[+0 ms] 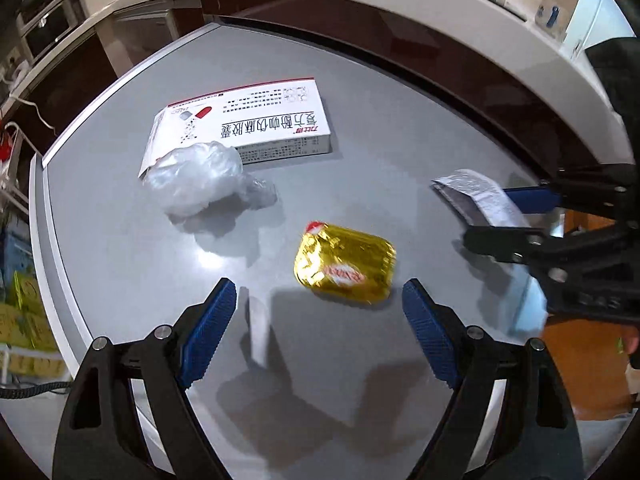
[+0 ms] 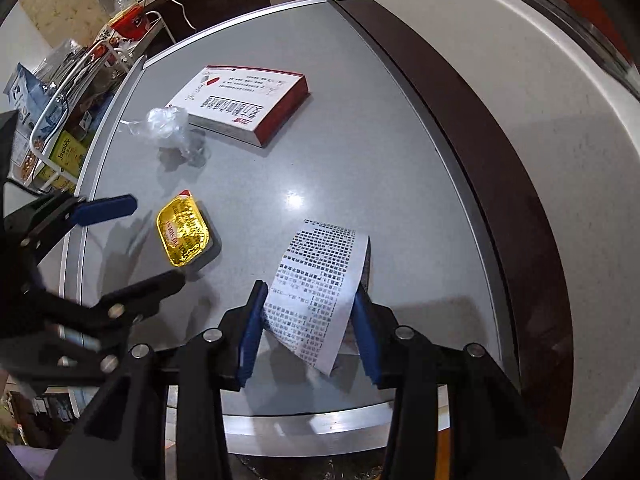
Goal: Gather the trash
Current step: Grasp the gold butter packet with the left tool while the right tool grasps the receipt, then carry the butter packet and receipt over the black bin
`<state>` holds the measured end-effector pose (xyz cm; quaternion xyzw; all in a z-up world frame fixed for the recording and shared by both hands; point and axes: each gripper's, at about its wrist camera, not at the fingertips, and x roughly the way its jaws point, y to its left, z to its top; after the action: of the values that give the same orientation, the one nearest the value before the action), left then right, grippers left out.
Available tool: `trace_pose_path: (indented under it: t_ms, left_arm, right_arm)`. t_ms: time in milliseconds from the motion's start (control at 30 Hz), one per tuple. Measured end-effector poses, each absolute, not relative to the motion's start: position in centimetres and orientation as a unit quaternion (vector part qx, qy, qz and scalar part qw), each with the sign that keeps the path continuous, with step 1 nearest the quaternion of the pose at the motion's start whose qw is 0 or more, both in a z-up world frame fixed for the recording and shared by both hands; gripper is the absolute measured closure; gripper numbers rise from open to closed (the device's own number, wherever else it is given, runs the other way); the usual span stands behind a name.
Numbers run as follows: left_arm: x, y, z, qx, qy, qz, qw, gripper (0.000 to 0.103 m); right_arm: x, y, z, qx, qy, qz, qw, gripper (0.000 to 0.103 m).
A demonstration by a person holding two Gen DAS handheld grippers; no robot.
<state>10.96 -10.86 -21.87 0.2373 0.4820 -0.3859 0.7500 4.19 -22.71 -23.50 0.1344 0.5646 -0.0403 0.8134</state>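
Receipt (image 2: 320, 288) pinched in right gripper (image 2: 308, 320); left gripper (image 1: 320, 312) spread; one gold tub (image 1: 344, 266), one box (image 1: 248, 124)

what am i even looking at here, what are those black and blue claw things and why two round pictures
Those are two hand-held tongs, each carrying a fisheye camera that looks along its blue fingers; hence two round pictures. The left tongs are open, hovering near a gold foil packet. The right tongs grip a printed receipt. Both work over a grey table, where a white and red medicine box and a crumpled clear plastic wrapper also lie. The job is collecting this trash.
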Motion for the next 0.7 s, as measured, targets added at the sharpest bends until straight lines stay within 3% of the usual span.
trace_pose_path:
  t_ms: [100,233,300,700]
  left_arm:
    - [11.2,-11.4,-22.3,0.242,0.482,-0.389,0.747,0.021]
    - [11.1,-11.7,-22.3,0.245,0.476,-0.391,0.749,0.038]
    - [11.1,-11.8,-22.2,0.244,0.475,-0.392,0.749,0.053]
    - [9.3,-8.2,-20.1,0.181,0.483,-0.363,0.776,0.053]
  right_arm:
    - [4.3,-22.8,-23.6,0.133,0.565,-0.039,0.813,0.062]
    - [4.7,-22.8,-23.5,0.128,0.565,-0.034,0.815,0.062]
    - [4.9,-22.7,-23.5,0.125,0.565,-0.031,0.815,0.062]
    - [4.9,-22.2,-22.1,0.115,0.555,0.002,0.824,0.062]
